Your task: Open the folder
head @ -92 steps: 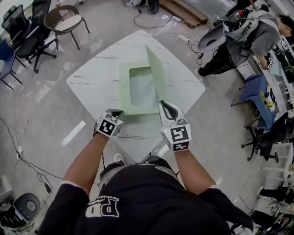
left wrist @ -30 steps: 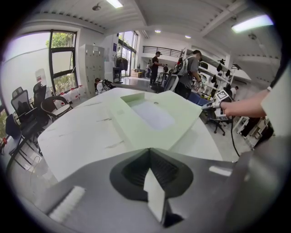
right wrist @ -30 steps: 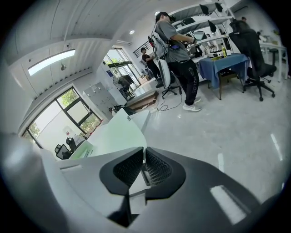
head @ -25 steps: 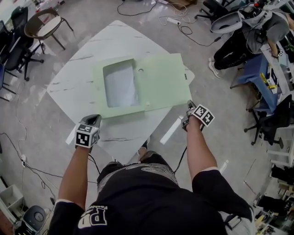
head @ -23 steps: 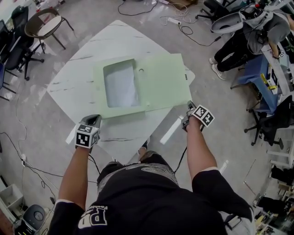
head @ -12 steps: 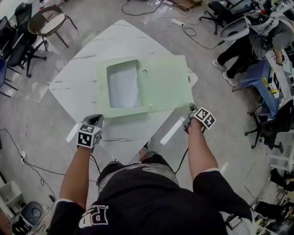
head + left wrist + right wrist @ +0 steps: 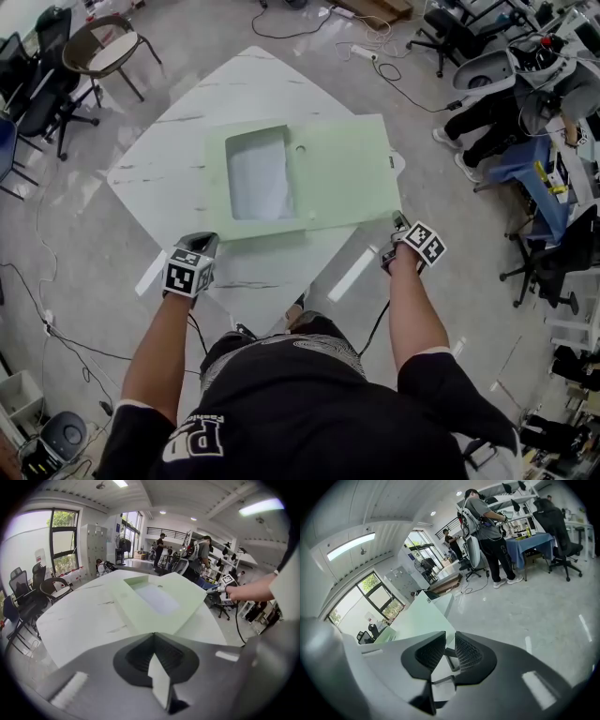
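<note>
Folder (image 7: 342, 173) was pale mint green, its inset panel (image 7: 258, 178) whitish. Table (image 7: 234, 84) was white marble, grey-veined. Left gripper (image 7: 207, 240) and right gripper (image 7: 401, 221) bore black-and-white square markers.

One folder (image 7: 342, 173), one table (image 7: 246, 89), two grippers: left gripper (image 7: 207, 241), right gripper (image 7: 400, 221).

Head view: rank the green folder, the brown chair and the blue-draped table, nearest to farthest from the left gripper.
1. Green folder, just ahead of the left gripper.
2. Brown chair, far upper left.
3. Blue-draped table, far right.
</note>
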